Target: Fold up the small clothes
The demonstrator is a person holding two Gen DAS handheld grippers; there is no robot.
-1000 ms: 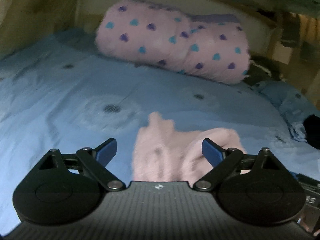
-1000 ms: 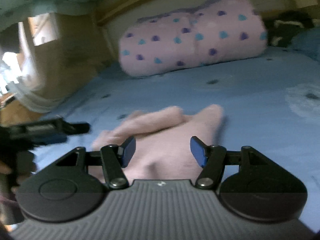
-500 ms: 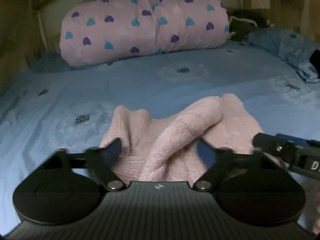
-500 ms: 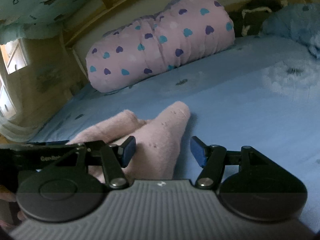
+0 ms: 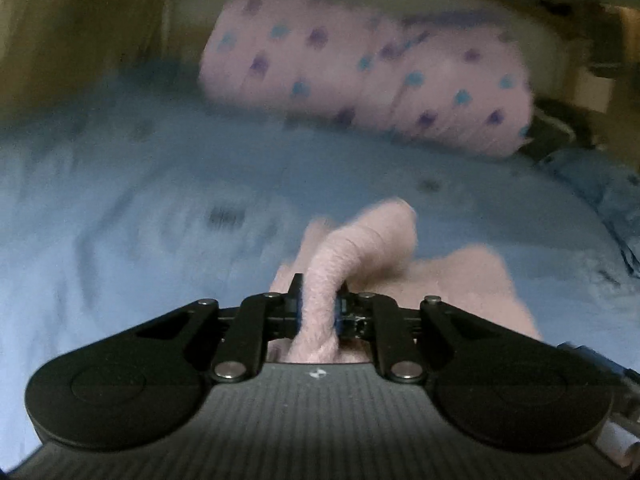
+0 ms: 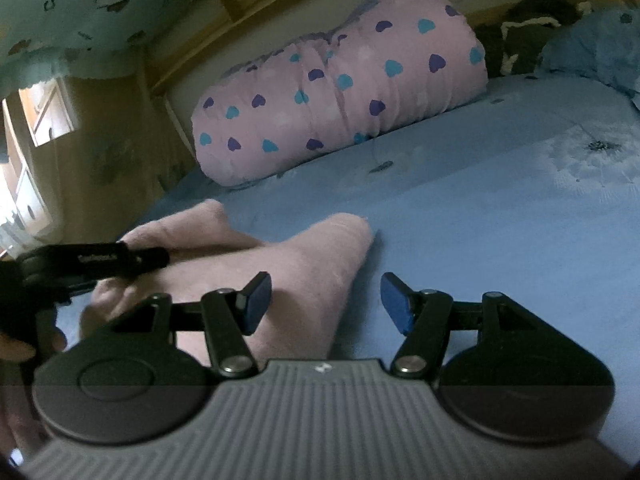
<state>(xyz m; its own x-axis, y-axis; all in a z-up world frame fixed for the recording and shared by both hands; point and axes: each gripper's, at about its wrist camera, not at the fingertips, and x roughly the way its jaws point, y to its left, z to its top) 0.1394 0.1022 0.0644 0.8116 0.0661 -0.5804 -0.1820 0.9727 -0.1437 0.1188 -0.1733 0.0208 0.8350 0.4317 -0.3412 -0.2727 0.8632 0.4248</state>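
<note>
Your left hand-held gripper (image 5: pixel 318 312) has just been closing and is now clamped on a bunched fold of the small pale pink fuzzy knit garment (image 5: pixel 360 248). The fold stands up between its blue-padded fingers (image 5: pixel 295 307) and curls forward in a rounded hump, while the rest of the garment spreads to the right on the bed. This view is smeared by motion blur, so finer detail of the knit cannot be made out.

Your right hand-held gripper (image 6: pixel 323 302) is open, with its two blue pads (image 6: pixel 256 300) well apart and nothing pressed between them. The left pad sits over the edge of the pink garment (image 6: pixel 304 264), and the right pad sits over bare sheet. From this side the garment lies on the light blue bed sheet printed with pale dandelion flowers (image 6: pixel 500 208), with two rounded ends pointing away from you. Your left gripper's black body (image 6: pixel 100 260) reaches in from the left edge, over the near left part of the garment, with part of a hand (image 6: pixel 24 344) beneath it.

At the far side of the bed, against the wall, lies a rolled pink quilt dotted with blue and purple hearts (image 6: pixel 340 84). To its right sit a dark bundle (image 6: pixel 520 36) and a rumpled blue pillow (image 6: pixel 592 44).
</note>
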